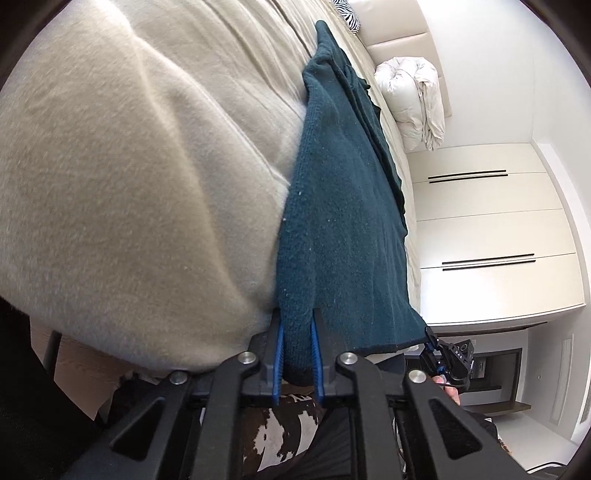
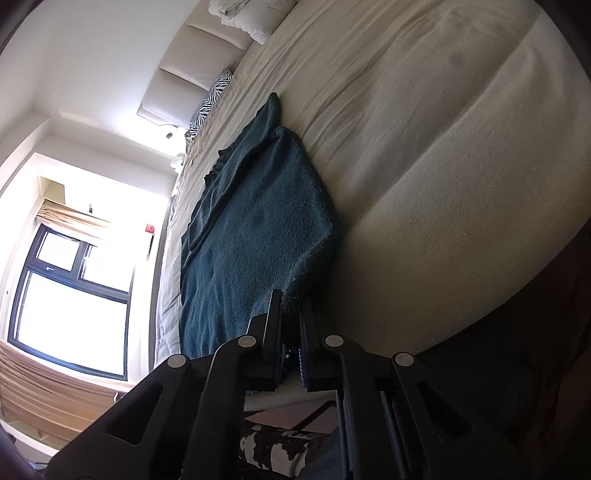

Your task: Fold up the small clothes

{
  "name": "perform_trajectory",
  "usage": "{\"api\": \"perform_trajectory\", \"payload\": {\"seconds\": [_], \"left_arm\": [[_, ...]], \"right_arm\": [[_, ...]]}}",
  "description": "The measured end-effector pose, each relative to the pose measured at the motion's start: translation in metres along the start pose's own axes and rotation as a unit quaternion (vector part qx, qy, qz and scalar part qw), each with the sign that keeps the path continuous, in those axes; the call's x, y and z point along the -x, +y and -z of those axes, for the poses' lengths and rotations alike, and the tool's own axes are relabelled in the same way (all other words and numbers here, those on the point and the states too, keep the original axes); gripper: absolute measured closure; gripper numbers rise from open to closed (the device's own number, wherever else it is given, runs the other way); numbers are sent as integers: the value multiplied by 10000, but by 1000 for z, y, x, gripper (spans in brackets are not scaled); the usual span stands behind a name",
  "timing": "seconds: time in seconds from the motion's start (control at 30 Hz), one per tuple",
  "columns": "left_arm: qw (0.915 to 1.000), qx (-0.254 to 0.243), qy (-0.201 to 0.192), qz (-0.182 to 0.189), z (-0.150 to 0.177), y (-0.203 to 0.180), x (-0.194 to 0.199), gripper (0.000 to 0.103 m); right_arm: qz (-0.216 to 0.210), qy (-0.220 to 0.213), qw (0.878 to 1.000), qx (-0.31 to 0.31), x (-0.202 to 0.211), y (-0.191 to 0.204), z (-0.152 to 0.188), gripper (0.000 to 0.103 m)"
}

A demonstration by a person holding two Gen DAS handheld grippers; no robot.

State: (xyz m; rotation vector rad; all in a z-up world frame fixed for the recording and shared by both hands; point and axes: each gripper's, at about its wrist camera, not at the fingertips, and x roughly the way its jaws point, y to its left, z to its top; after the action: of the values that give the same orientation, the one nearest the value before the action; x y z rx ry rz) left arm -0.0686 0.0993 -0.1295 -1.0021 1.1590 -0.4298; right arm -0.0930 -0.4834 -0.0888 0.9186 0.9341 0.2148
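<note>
A dark teal knitted garment [image 1: 343, 206] lies spread on the cream bed cover [image 1: 129, 166], reaching away from me. My left gripper [image 1: 296, 314] is shut on its near corner, and a fold of the knit is pinched between the blue pads. In the same view my right gripper [image 1: 437, 343] holds the other near corner of the hem. In the right wrist view the garment [image 2: 258, 229] runs along the bed [image 2: 424, 147]. There my right gripper [image 2: 291, 299] is shut on the fabric's near edge.
A bundled white duvet [image 1: 410, 99] and a zebra-print pillow [image 1: 349, 14] lie at the headboard end. White wardrobe doors [image 1: 491, 229] stand beyond the bed. A bright window [image 2: 70, 295] is on the other side. A person's patterned trousers [image 1: 280, 428] show below the grippers.
</note>
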Motion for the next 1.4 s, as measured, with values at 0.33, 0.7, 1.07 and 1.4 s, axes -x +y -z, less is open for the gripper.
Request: {"api": "perform_trajectory", "payload": {"seconds": [0.33, 0.7, 1.07, 1.4], "left_arm": [[9982, -155, -577, -56, -1, -11, 22, 95], [9949, -289, -804, 537, -15, -49, 44, 95], [9893, -227, -1049, 987, -62, -78, 52, 95], [9861, -521, -1216, 1010, -134, -119, 41, 95]], "right_arm": [[62, 8, 10000, 48, -1, -1, 2, 97], [103, -59, 9995, 292, 3, 17, -1, 97], [-371, -195, 9980, 476, 4, 53, -28, 97], [-656, -331, 9956, 578, -30, 98, -83, 97]]}}
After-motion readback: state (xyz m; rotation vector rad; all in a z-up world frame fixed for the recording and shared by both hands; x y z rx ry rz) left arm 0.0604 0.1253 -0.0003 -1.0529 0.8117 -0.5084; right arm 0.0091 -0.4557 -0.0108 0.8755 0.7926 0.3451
